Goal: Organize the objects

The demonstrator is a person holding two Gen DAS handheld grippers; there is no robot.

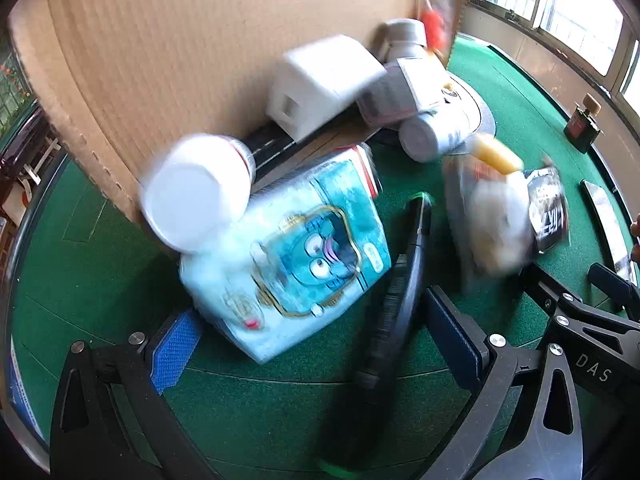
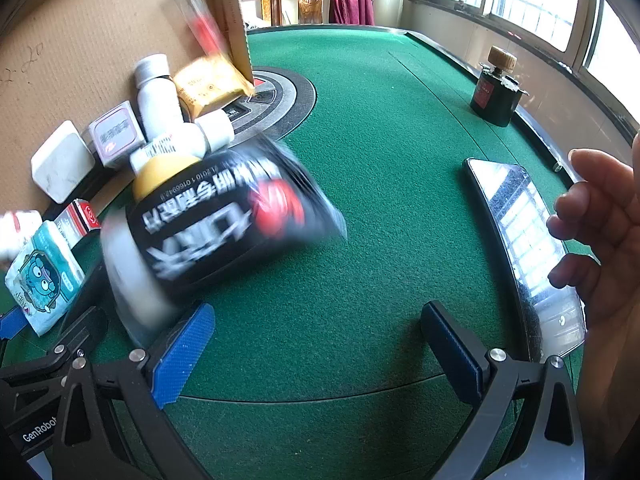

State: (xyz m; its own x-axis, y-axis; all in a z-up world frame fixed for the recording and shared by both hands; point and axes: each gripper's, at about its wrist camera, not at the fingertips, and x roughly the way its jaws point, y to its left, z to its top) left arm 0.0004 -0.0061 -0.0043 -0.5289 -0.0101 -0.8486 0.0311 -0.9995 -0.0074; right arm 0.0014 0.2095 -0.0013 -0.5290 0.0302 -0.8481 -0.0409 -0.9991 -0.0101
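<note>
Both tools gape wide — left tool (image 1: 312, 344), right tool (image 2: 316, 344) — gripping nothing.

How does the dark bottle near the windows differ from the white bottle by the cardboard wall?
The dark bottle stands upright and alone on open felt; the white bottle leans in a crowded pile against the cardboard wall. The dark bottle has a tan ribbed cap and a red label; the white bottle is plain, with a whitish cap. Neither is near a gripper.
</note>
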